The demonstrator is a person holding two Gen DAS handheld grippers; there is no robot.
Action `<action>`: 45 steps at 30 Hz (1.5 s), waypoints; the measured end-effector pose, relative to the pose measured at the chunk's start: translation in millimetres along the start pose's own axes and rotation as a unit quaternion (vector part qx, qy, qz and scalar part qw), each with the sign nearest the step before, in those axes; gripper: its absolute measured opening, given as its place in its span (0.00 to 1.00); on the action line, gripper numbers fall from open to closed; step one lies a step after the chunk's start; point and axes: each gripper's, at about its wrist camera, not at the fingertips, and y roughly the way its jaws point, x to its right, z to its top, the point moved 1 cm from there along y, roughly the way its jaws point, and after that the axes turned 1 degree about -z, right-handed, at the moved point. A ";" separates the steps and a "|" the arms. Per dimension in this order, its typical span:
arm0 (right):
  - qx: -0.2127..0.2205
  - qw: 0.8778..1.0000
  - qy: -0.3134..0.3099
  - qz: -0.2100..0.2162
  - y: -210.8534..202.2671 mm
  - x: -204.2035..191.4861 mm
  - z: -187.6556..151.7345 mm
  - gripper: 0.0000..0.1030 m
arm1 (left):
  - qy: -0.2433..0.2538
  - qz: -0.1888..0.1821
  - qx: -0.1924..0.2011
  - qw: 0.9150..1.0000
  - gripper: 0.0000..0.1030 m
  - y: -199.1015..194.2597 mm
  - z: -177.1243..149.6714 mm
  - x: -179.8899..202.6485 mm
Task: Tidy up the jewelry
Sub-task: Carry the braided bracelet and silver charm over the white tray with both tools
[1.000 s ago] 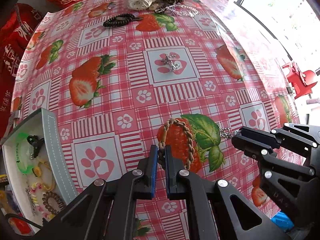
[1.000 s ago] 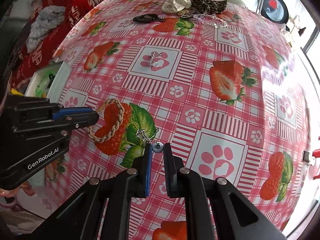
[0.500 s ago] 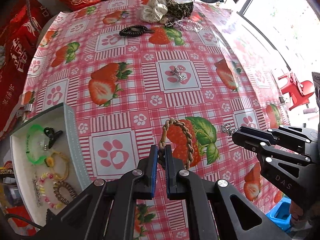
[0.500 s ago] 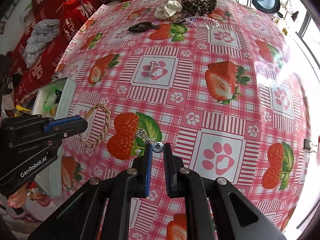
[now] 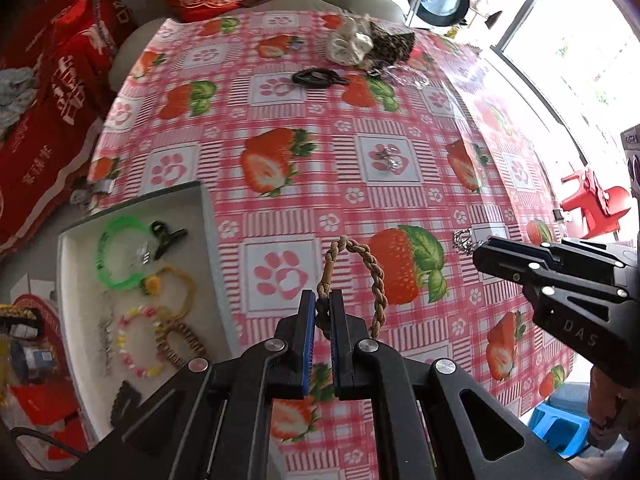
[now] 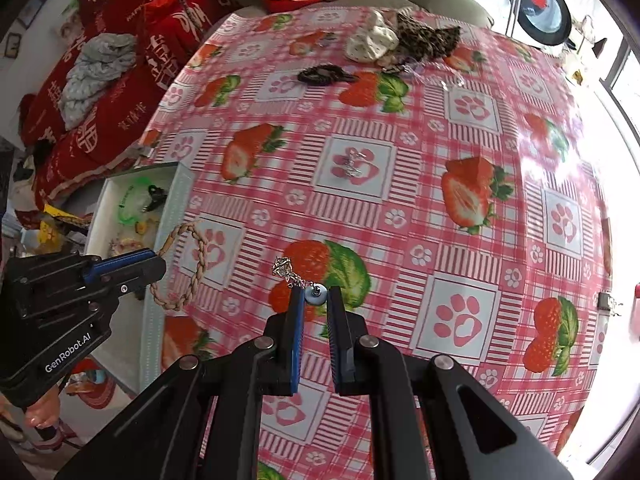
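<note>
My left gripper [image 5: 323, 300] is shut on a braided tan rope bracelet [image 5: 362, 264], which hangs in the air above the strawberry tablecloth; the same bracelet [image 6: 188, 264] shows beside that gripper [image 6: 158, 264] in the right wrist view. My right gripper [image 6: 314, 296] is shut on a small silver chain with a blue bead [image 6: 310, 293], also lifted off the cloth. In the left wrist view the right gripper [image 5: 478, 250] holds the chain [image 5: 462, 238] at the right. A white tray [image 5: 66, 280] at the table's left edge holds several bracelets and a black clip.
Silver earrings [image 5: 389, 159] lie on a paw square mid-table. A black hair tie [image 5: 316, 78], a cream scrunchie [image 5: 348, 46] and a leopard-print scrunchie [image 5: 390, 46] sit at the far end. Red cushions and bedding lie beyond the table. A blue stool [image 5: 560, 428] stands by the right edge.
Both grippers have risen from the table with their pieces still held. The left one has shifted toward the tray, which now shows much more fully at the left.
</note>
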 end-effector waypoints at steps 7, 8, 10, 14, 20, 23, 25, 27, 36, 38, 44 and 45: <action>0.001 0.999 -0.030 0.010 -11.6 -32.2 6.4 0.12 | -0.030 0.009 0.001 1.000 0.13 -19.6 -16.8 -30.2; 0.001 0.999 -0.036 0.013 -13.0 -38.7 7.4 0.12 | -0.035 0.011 0.001 0.999 0.13 -22.2 -19.4 -34.9; 0.001 0.999 -0.044 0.016 -15.0 -48.6 8.3 0.12 | -0.043 0.015 0.002 0.999 0.13 -26.5 -24.5 -43.4; -0.001 0.997 -0.067 0.024 -16.5 -74.3 10.2 0.12 | -0.062 0.020 0.003 0.998 0.13 -34.0 -34.8 -60.9; -0.008 0.994 -0.097 0.038 -13.8 -111.0 11.7 0.12 | -0.085 0.030 0.002 0.996 0.13 -41.2 -53.4 -86.4; -0.012 0.992 -0.114 0.043 -10.9 -128.9 11.7 0.12 | -0.094 0.033 -0.002 0.995 0.13 -42.5 -63.6 -96.5; -0.015 0.991 -0.125 0.046 -9.5 -140.1 11.4 0.12 | -0.101 0.037 -0.004 0.994 0.13 -43.2 -71.5 -104.2; -0.018 0.990 -0.134 0.049 -8.3 -148.2 11.0 0.12 | -0.108 0.041 -0.007 0.993 0.13 -43.0 -78.6 -111.7; -0.046 0.982 -0.175 0.060 10.1 -186.2 6.3 0.12 | -0.151 0.053 -0.028 0.987 0.13 -32.9 -115.6 -148.9; -0.057 0.980 -0.181 0.065 17.9 -192.9 4.3 0.12 | -0.158 0.055 -0.035 0.985 0.13 -27.7 -123.2 -155.2; -0.085 0.972 -0.206 0.068 42.1 -214.6 -8.5 0.12 | -0.166 0.062 -0.050 0.983 0.13 -8.6 -138.3 -164.1; -0.090 0.971 -0.210 0.068 46.2 -217.1 -10.7 0.12 | -0.165 0.062 -0.052 0.983 0.13 -6.2 -140.1 -165.2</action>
